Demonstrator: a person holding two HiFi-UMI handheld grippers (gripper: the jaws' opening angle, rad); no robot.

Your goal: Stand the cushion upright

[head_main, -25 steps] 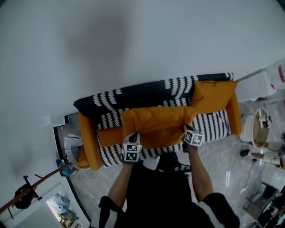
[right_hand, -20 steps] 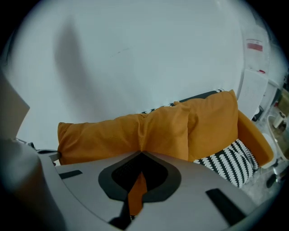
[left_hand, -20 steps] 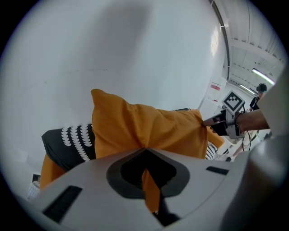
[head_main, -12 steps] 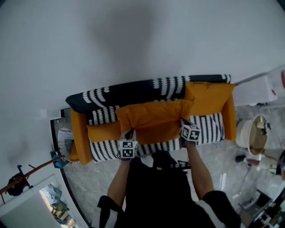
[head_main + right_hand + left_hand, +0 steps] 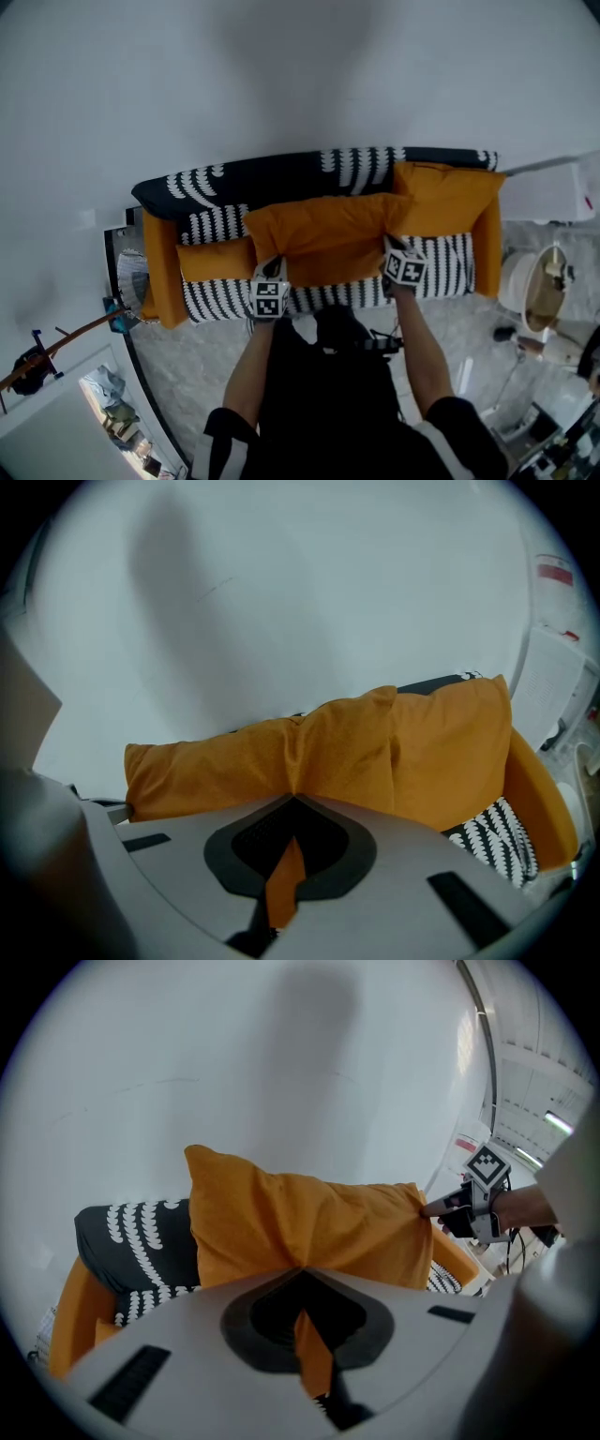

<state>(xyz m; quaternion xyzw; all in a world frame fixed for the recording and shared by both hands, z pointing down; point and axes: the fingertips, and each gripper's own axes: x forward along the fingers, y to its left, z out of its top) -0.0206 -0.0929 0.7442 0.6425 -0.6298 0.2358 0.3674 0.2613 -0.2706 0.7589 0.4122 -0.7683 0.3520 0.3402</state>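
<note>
1. The orange cushion (image 5: pixel 323 239) now sits farther back over the sofa (image 5: pixel 164 281) than a second ago. Its top edge has drawn up close to the dark patterned backrest (image 5: pixel 216 187), where before it hung lower, over the front of the striped seat (image 5: pixel 441 267).
2. Both grippers have travelled with the cushion. The grip on its two lower ends looks unchanged.
3. This suggests the raising step is well along. What seems left is to lean the cushion against the backrest and let go.
4. The fingers of the left gripper (image 5: pixel 273 269) are closed together on a pinch of the cushion's orange fabric at its left end. A fold of cloth shows between them in the left gripper view.
5. The fingers of the right gripper (image 5: pixel 390 247) are likewise clamped on a fold of the same fabric at the right end.
6. The cushion is a long, soft rectangle in plain mustard orange. It is held up off the seat and stretched sideways between the two grippers.
7. Its cloth is lightly creased and gathers into a tuck at each pinch. The top edge sags a little in the middle, so it looks loosely filled and floppy.
8. A second orange cushion (image 5: pixel 450 202) leans on the backrest to the right, just beside the held one.
</note>
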